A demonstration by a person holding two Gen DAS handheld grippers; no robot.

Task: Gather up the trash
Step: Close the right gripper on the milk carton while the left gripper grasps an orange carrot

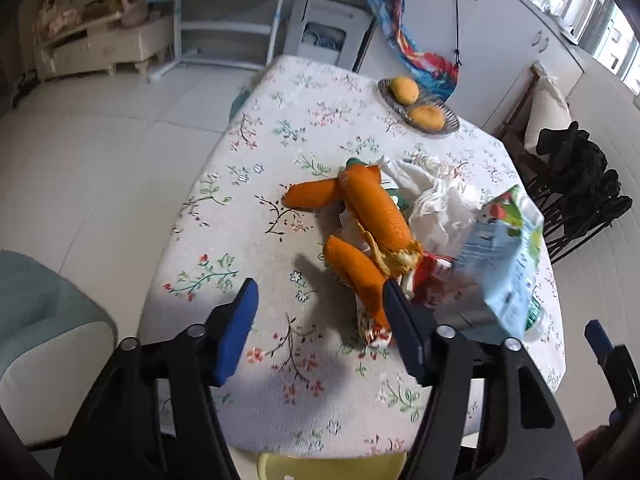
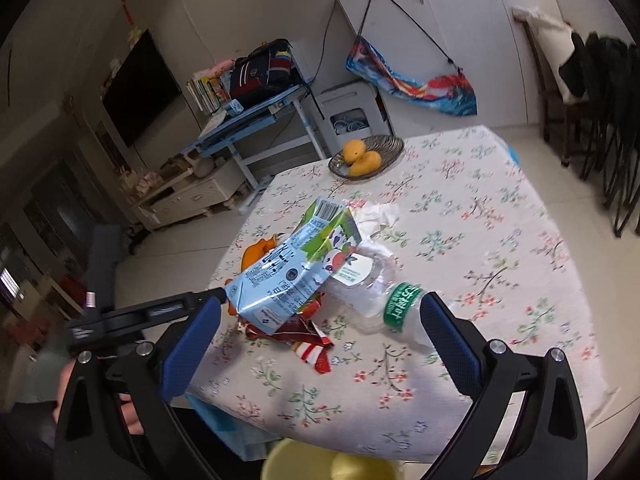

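Observation:
A trash pile lies on the floral tablecloth (image 1: 256,264): orange peels (image 1: 376,204), white crumpled tissue (image 1: 436,200), a blue-green drink carton (image 1: 504,264), red wrappers (image 1: 436,280). My left gripper (image 1: 320,320) is open, its right finger beside the nearest peel (image 1: 356,276). In the right wrist view my right gripper (image 2: 320,332) is open just in front of the carton (image 2: 296,272), a crushed plastic bottle (image 2: 380,292) with a green label and a red wrapper (image 2: 312,344). A yellow bin (image 2: 332,464) sits below the table's near edge.
A metal dish with two mangoes (image 1: 416,104) stands at the table's far side, also in the right wrist view (image 2: 366,156). Black chairs (image 1: 580,188) stand to the right. A blue desk (image 2: 248,120) and white cabinets (image 2: 460,20) are behind.

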